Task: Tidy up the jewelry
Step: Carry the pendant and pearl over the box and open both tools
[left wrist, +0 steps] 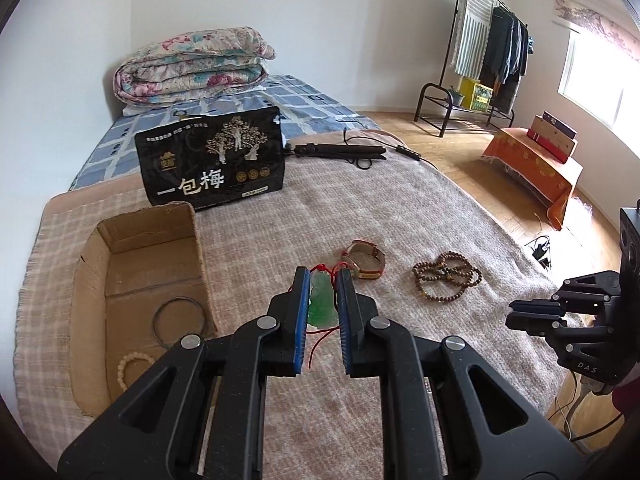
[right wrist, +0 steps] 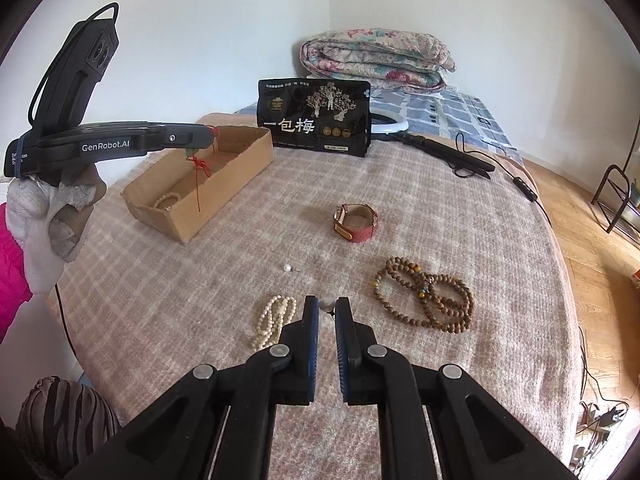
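With the left gripper (left wrist: 322, 280) clamped on the green pendant (left wrist: 322, 305) and the right gripper (right wrist: 327, 305) pinching a pearl earring (right wrist: 328, 303), the dangling red cord (right wrist: 199, 172) may snag the cardboard box (right wrist: 192, 216) rim, or the small pearl may slip out.

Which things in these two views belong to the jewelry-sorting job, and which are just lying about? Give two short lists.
Part of the job:
- cardboard box
- green pendant in the left gripper
- pearl earring in the right gripper
- loose pearl stud
- watch
- wooden bead strand
- pearl necklace

Just lying about:
- black snack bag
- folded quilt
- clothes rack
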`<state>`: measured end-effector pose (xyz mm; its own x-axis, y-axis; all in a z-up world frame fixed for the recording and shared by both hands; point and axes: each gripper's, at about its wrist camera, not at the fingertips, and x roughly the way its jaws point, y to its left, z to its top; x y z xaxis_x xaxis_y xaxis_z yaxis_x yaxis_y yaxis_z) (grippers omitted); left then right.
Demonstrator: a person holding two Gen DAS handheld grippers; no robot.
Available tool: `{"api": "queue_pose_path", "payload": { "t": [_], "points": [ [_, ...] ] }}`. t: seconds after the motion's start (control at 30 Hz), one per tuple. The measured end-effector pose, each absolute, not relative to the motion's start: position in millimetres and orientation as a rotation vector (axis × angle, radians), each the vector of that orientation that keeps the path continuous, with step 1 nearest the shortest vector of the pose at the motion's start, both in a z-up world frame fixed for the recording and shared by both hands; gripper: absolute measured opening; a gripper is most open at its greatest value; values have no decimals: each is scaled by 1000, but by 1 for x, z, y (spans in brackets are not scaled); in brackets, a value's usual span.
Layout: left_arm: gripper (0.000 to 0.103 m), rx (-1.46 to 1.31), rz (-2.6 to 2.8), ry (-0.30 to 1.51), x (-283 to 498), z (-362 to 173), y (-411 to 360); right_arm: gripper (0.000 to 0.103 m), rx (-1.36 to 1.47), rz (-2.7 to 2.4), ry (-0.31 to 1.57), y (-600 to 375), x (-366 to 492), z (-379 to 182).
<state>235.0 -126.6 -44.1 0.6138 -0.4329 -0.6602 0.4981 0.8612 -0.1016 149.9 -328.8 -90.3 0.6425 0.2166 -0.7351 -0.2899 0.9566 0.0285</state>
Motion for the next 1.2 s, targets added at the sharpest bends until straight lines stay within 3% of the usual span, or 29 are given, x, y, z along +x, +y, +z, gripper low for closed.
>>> {"api": "queue_pose_path", "payload": {
  "t": [0.67,1.2],
  "points": [
    [12,-9,-322,745,302,-53,7,6,-140,433,788,-215,218,-70],
    [12,-39,-269,796,340,-78,40,6,-145,557,799,-129,267,-85]
  ]
}}
